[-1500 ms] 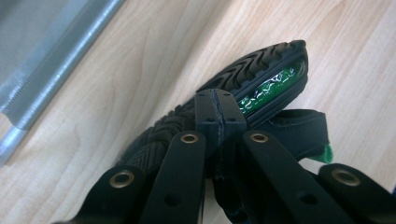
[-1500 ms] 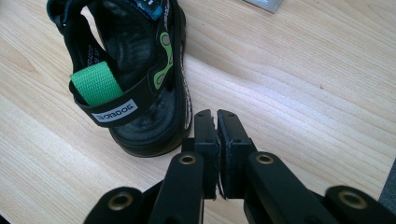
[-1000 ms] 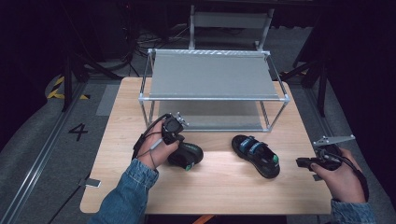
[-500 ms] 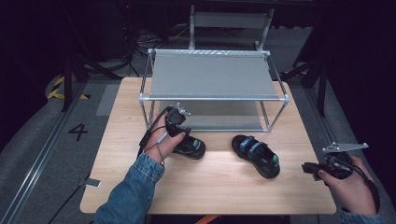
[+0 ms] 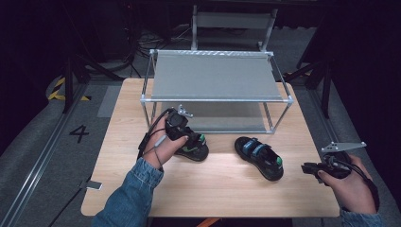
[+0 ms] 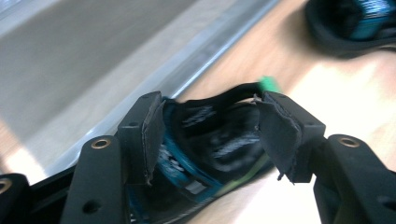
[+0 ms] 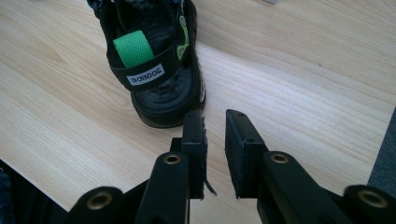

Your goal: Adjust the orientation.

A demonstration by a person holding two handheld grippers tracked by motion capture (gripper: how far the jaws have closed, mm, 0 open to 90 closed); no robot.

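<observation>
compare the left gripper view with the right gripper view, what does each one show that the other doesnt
Left gripper view alone: the rack's grey shelf and metal rail, and a sandal lying between the left gripper's jaws, which have just been opening and stand apart, with a gap showing at least on one side. Right gripper view alone: the right gripper's jaws, slightly apart with nothing between them, short of the heel of the second sandal, with its green tab and white label. Both share: the wooden table, and that second sandal, blurred at the top right of the left gripper view.
</observation>
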